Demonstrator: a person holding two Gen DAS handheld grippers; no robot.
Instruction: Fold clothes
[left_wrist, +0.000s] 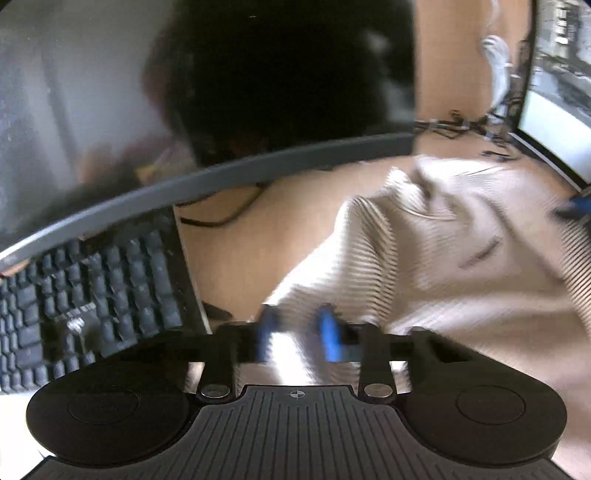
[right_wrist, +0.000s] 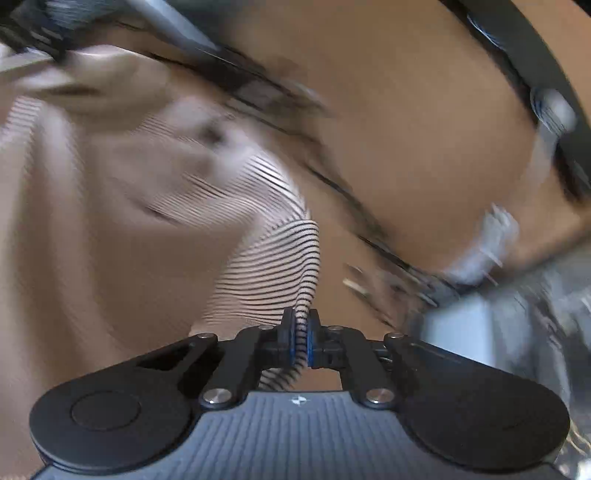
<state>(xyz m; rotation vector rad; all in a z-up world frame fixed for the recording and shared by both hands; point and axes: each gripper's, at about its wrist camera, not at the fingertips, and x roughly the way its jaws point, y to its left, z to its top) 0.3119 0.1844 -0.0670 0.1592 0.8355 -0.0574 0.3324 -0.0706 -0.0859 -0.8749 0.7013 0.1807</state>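
While both views blurred, the striped shirt (right_wrist: 273, 258) hung bunched from the right gripper (right_wrist: 301, 336), pinched between its jaws.
At the lower centre, the left gripper (left_wrist: 299, 332) stood spread around a shirt fold.

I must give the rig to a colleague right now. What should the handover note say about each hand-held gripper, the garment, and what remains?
Right hand-held gripper: shut on an edge of the striped garment, cloth pinched between the blue pads.
Left hand-held gripper: jaws apart with striped cloth between them; the picture is blurred, so the grip is unclear.
Garment: spread loosely and rumpled on the wooden desk, to the right of the keyboard and near the monitor.
Done: one edge gripped. No neat fold shows yet.
Left: secure the left side, then fold and flatten.
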